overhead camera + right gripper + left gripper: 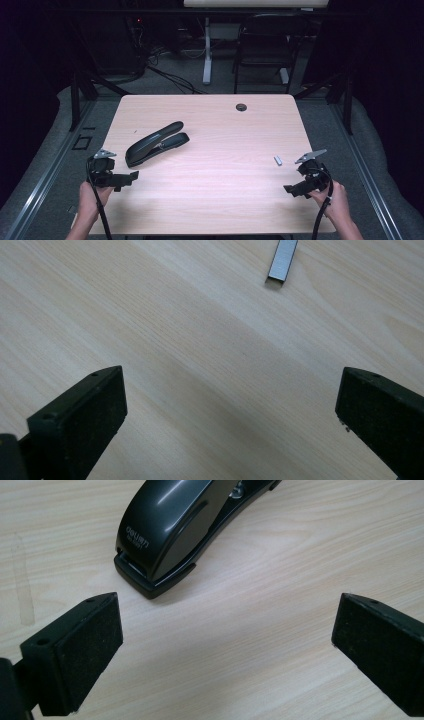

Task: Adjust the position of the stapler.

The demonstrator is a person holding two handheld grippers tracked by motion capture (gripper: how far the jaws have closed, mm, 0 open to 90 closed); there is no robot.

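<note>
Black and glossy, the stapler (157,143) lies on the left half of the pale wooden table (210,200), its long body running on a slant from the near left toward the far right. Its upper arm stands a little raised over the base at the far end.

Just near of it, at the table's left edge, the left gripper (134,175) is held in the person's left hand (90,197), its jaws pointing toward the middle of the table. From the left gripper view, its 2 black jaws stand wide apart with bare wood between them, and the stapler's (175,530) blunt nose sits just beyond the left jaw, close to it but not touching. White lettering shows on the stapler's nose, too small to read with certainty.

Across the middle, the table is plain wood grain, with a small dark round grommet (241,107) near the far edge.

Farther right, a short grey strip of staples (278,160) lies flat on the wood, well apart from the stapler. The right gripper (290,189) is held in the right hand (336,200) near the table's right edge, just near of that strip. From the right gripper view, its 2 jaws are likewise spread wide and hold nothing; the strip of staples (283,260) lies beyond them, toward the right jaw's side, clear of both.
</note>
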